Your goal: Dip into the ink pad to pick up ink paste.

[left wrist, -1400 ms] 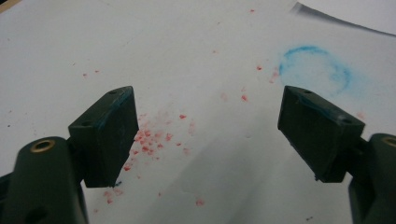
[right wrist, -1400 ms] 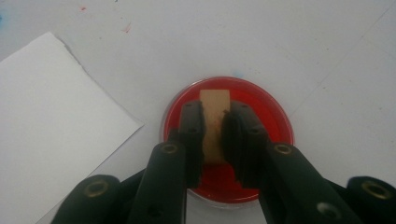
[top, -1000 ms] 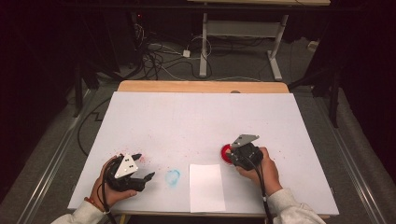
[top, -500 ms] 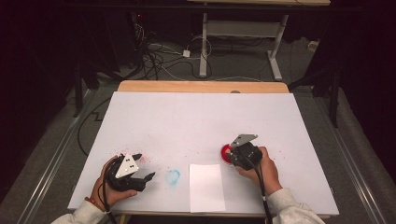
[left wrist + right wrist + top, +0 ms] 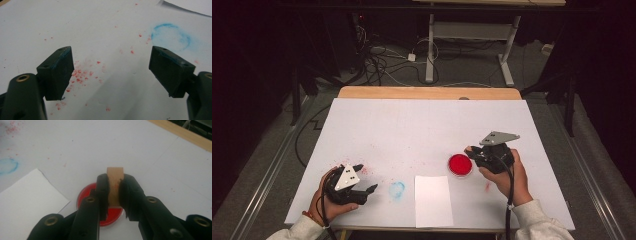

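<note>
The right gripper (image 5: 114,192) was clamped on a wooden stamp block (image 5: 115,180), held above the red ink pad (image 5: 460,164) right of centre near the table's (image 5: 422,125) near edge. The white paper sheet (image 5: 432,200) lay just left of the pad. The left gripper (image 5: 110,72) rested at near left, jaws wide apart, gripping nothing, beside a blue ring mark (image 5: 171,37).

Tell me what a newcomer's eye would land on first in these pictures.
The round red ink pad stands out, bright on the white table near the front right. Just right of it, the right gripper is clamped on a small wooden stamp block. Further left lie a white sheet of paper and a smudged blue ring, beside the open left gripper.
</note>
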Demonstrator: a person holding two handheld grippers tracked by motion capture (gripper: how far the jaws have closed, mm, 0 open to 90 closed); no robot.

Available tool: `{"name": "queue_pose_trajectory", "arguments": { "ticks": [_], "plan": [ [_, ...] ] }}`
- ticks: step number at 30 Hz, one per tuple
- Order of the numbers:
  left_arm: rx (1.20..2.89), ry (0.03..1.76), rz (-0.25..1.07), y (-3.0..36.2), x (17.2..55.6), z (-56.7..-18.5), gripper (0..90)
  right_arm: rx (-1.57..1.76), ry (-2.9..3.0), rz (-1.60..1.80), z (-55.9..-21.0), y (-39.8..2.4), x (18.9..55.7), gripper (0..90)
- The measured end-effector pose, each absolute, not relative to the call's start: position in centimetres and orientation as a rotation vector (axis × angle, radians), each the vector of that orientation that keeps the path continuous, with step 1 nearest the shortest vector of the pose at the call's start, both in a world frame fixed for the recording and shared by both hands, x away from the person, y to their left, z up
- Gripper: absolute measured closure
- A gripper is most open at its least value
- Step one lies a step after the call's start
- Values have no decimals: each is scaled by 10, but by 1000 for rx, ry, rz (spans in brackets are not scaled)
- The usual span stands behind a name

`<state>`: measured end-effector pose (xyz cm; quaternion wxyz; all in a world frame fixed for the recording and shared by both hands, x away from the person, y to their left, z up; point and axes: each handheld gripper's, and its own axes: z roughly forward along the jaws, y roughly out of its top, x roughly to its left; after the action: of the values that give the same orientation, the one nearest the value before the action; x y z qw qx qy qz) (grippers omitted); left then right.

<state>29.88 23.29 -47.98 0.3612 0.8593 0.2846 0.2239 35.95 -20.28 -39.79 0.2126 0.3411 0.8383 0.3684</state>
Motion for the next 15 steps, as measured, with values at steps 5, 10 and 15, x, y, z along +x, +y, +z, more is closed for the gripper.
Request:
{"name": "queue_pose_trajectory", "arguments": {
  "ticks": [5, 10, 15],
  "plan": [
    [2214, 734, 575, 233, 299, -480, 193, 936, 2281, 1059, -383, -211, 354, 762],
    [2218, 733, 575, 232, 299, -481, 191, 922, 2246, 1097, -370, -218, 347, 762],
    [2219, 734, 574, 232, 299, -481, 191, 911, 2223, 1130, -360, -222, 342, 762]
  ]
}}
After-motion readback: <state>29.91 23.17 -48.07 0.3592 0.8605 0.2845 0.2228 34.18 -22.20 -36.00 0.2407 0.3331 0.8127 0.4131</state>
